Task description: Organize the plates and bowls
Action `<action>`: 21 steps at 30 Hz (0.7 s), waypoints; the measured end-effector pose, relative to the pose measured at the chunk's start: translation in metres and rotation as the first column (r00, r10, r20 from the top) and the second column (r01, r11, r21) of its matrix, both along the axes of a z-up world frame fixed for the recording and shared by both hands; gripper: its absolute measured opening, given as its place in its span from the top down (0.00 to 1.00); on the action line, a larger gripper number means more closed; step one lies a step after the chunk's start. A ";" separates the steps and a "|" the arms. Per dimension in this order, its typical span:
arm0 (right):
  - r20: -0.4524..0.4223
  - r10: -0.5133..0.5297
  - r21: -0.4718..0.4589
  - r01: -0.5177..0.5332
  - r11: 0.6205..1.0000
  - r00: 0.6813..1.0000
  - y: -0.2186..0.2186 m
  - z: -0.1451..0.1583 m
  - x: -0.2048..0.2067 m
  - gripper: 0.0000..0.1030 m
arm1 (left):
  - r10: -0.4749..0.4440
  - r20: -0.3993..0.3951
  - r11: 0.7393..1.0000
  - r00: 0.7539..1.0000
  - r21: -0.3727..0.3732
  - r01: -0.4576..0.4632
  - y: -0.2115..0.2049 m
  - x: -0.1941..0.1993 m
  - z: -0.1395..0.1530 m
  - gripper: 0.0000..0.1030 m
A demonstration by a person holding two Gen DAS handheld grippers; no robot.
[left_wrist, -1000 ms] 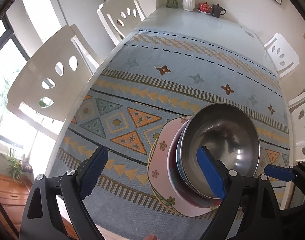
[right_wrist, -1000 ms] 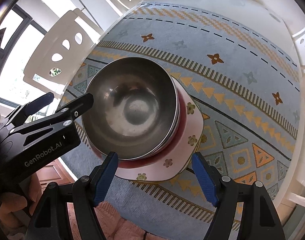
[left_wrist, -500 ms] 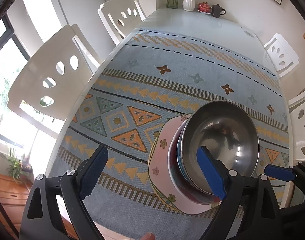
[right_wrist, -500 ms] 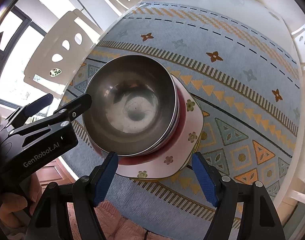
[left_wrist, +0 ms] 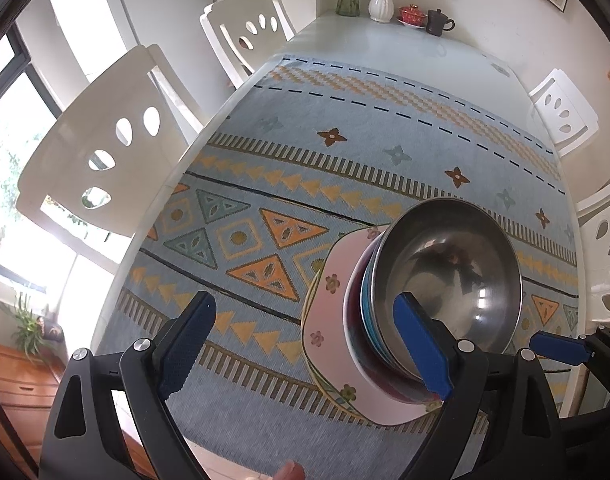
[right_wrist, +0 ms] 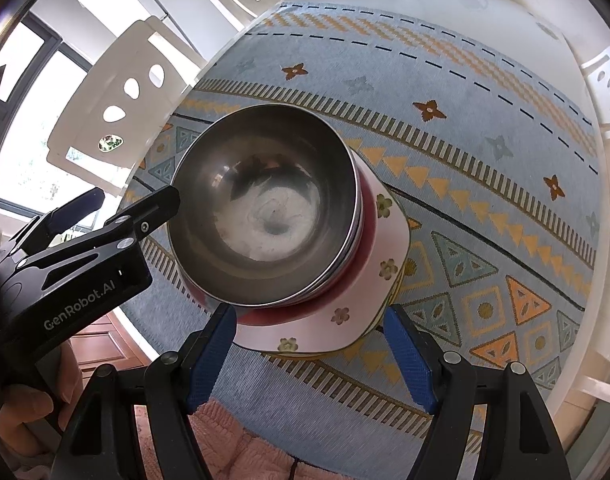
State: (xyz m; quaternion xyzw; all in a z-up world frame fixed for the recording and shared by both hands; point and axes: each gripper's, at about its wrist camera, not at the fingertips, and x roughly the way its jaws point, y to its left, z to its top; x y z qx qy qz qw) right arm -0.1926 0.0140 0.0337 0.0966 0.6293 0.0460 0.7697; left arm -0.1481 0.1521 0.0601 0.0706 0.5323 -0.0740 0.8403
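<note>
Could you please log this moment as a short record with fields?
top of stack: steel bowl, empty
under it: blue dish, then red dish
lower: pink flowered plate, another plate edge beneath
surface: patterned cloth on the table
left claw: open, holding nothing, beside the stack
right claw: open, holding nothing, before the plate's near edge

Black plastic left gripper (left_wrist: 305, 350) and right gripper (right_wrist: 311, 354), blue ribbed jaws, silver screws, white "GenRobot.AI" lettering, bare fingertip
</note>
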 end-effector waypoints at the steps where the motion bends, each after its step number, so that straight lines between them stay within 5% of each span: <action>1: -0.001 0.001 0.000 -0.001 1.000 1.000 0.000 0.000 0.000 0.28 | 0.000 0.000 1.000 1.000 0.000 0.000 0.001 0.000 0.000 0.13; 21: -0.007 0.003 0.002 -0.003 1.000 1.000 -0.001 -0.001 0.000 0.28 | 0.000 -0.003 1.000 1.000 0.002 0.000 0.004 0.002 -0.002 0.13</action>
